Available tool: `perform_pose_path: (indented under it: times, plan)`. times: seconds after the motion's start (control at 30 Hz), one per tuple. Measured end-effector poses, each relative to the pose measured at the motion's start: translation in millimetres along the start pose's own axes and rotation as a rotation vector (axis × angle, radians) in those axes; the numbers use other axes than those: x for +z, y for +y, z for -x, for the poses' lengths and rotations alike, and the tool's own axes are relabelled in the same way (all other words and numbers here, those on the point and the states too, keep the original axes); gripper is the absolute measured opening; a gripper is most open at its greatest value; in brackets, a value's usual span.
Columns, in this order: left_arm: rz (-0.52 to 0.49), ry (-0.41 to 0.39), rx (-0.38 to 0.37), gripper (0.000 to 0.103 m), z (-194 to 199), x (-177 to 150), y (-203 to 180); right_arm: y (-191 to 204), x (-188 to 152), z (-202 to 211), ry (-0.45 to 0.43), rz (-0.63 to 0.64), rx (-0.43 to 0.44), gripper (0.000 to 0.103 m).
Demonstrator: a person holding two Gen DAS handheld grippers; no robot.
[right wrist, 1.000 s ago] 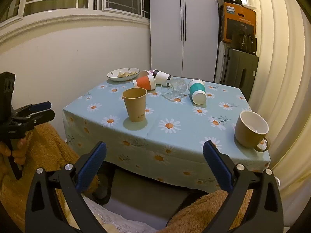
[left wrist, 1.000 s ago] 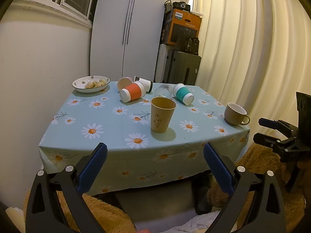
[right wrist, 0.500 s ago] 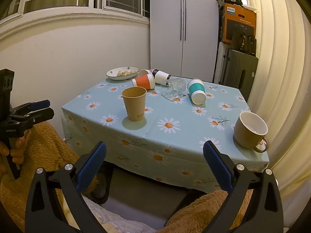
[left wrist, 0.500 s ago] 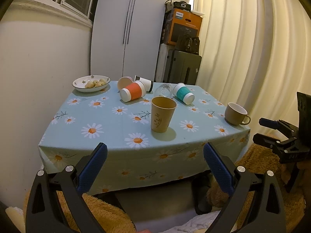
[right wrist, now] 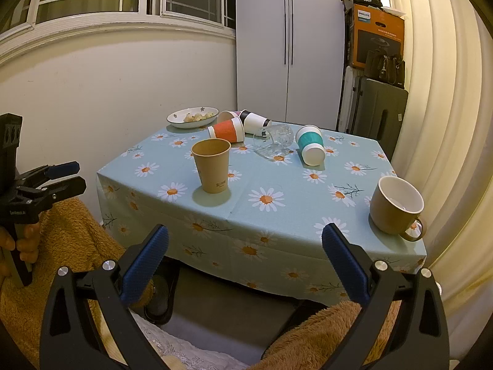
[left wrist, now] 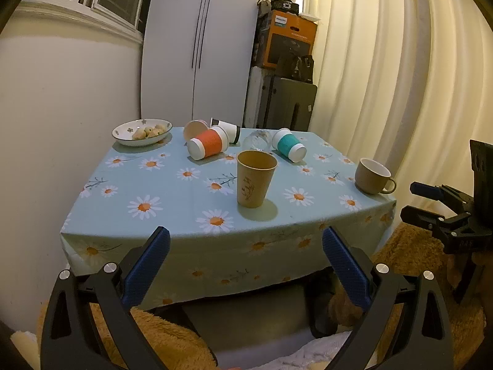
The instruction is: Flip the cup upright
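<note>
At twelve o'clock on the daisy-print tablecloth (right wrist: 277, 212), the teal-sleeved paper cup (right wrist: 310, 145) lies tipped; both the left gripper (left wrist: 245, 251) and right gripper (right wrist: 245, 251), jaws spread and empty, should approach its sleeve squarely.

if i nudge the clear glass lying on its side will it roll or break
The clear glass lies on its side, so it would probably roll, likely curving because it looks tapered. Being glass, it seems fragile and slippery. The teal cup beside it might stop it.
</note>
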State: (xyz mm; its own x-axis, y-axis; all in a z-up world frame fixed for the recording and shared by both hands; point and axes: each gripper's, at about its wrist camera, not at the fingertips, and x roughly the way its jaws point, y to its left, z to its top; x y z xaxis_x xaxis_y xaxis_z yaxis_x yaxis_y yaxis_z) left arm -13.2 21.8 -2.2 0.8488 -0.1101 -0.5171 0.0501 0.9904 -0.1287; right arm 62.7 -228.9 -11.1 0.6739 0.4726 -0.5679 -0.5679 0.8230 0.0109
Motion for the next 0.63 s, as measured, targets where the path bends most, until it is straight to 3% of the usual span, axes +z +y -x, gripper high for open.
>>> perform_pose_path:
  times: [0.63]
  plan:
    - [0.003, 0.016, 0.002, 0.096, -2.3, 0.1, -0.3, 2.3, -0.2, -0.8, 0.011, 0.0, 0.002, 0.098]
